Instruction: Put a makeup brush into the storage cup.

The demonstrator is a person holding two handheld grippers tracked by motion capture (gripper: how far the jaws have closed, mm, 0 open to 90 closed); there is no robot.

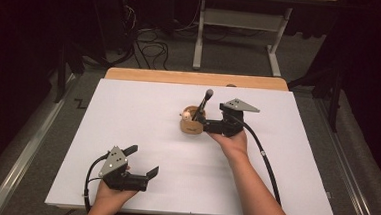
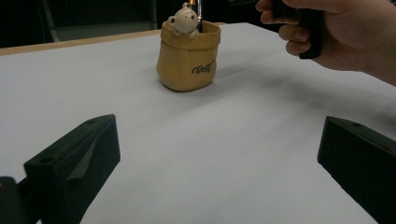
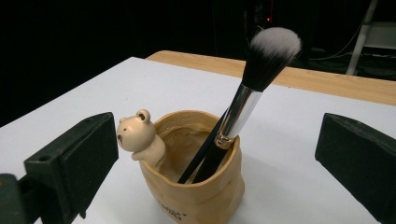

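The left gripper (image 1: 142, 160) rests near the table's front edge with its jaws spread wide and nothing between them. Ahead of it and well off to its right stands the pot (image 2: 187, 58), a small tan holder shaped like a sack, with a little bear figure (image 2: 184, 19) hanging over its rim.

Farther right, the right gripper (image 1: 201, 121) sits just behind the pot, its jaws released and standing open on either side without pressing on it. The makeup brush (image 3: 238, 112) leans inside the pot, handle down, its shiny ferrule resting against the rim and its soft grey-tipped head tilted up and away from that gripper.

The brush looks light and stiff, but its glossy handle and ferrule are likely slippery; the best hold is probably on the ferrule just above the rim, never on the bristles, which would crush. The pot looks like ceramic: fairly heavy for its size, hard and breakable, and liable to tip if the brush is pulled sideways.

The bear figure crowds the rim on the gripper's left side. The white table (image 1: 143, 114) around the pot is otherwise bare.
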